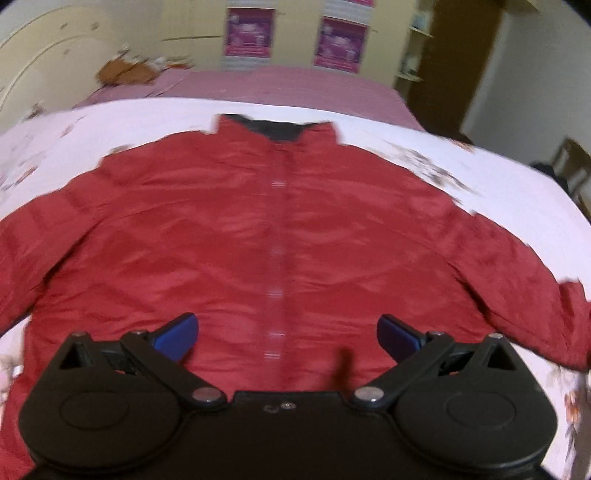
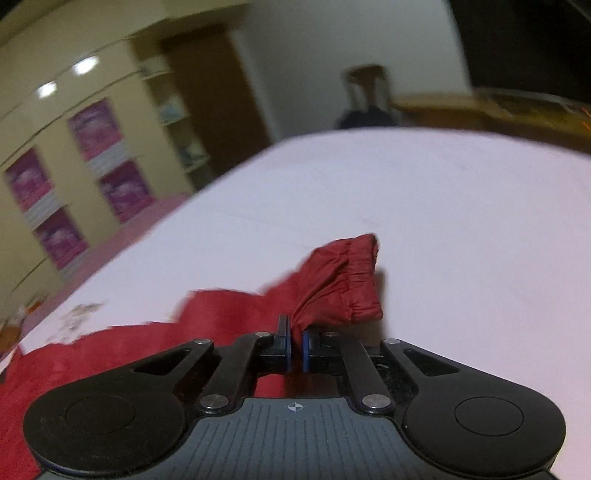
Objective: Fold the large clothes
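A red jacket [image 1: 258, 229] lies spread flat, front up, on a white bedsheet [image 1: 147, 122], its dark collar at the far side and both sleeves out to the sides. My left gripper [image 1: 288, 336] is open and empty above the jacket's lower hem, near the button strip. My right gripper [image 2: 295, 349] is shut on the jacket's sleeve [image 2: 332, 288] just behind the elastic cuff [image 2: 360, 273], which sticks up past the blue pads [image 2: 306, 350]. The rest of the jacket [image 2: 110, 362] trails to the lower left in that view.
The white sheet [image 2: 424, 221] covers a bed with a pink cover [image 1: 277, 85] at the far side. A brown soft toy [image 1: 125, 70] lies by the headboard. A wardrobe with purple panels [image 1: 247, 33] stands behind. A chair [image 2: 369, 96] stands past the bed's edge.
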The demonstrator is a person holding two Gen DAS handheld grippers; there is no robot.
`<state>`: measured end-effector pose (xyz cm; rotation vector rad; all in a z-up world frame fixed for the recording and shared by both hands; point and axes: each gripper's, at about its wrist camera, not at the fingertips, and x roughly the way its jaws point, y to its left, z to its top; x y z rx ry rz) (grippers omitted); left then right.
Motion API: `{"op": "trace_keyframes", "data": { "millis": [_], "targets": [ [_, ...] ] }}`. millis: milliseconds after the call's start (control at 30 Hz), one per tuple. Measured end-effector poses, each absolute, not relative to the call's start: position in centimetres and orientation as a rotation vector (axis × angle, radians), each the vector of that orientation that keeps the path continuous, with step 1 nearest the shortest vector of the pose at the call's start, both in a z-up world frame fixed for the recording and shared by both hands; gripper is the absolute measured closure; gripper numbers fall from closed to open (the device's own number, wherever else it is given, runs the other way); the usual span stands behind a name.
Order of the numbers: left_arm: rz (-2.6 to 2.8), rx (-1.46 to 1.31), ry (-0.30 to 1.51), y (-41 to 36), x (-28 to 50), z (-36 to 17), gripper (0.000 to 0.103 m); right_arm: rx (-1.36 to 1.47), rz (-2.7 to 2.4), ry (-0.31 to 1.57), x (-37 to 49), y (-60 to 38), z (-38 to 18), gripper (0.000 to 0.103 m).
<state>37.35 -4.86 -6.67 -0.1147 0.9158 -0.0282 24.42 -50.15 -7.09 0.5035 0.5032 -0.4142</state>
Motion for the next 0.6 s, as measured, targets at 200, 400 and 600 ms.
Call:
{"op": "trace_keyframes", "data": {
  "millis": [200, 400, 600],
  "targets": [
    [-0.028, -0.190, 0.898, 1.5, 38.0, -7.1, 0.011, 0.359, -0.134, 0.497, 28.9, -40.1, -3.5, 0.098],
    [-0.015, -0.240, 0.873, 6.2, 38.1, -7.3, 0.012, 0.231, 0.142, 0.564, 31.9, -27.4, -2.7, 0.099],
    [-0.052, -0.360, 0.834, 10.9, 37.7, -7.3, 0.017, 0.120, 0.319, 0.662, 33.5, -16.9, -5.3, 0.099]
  ]
}}
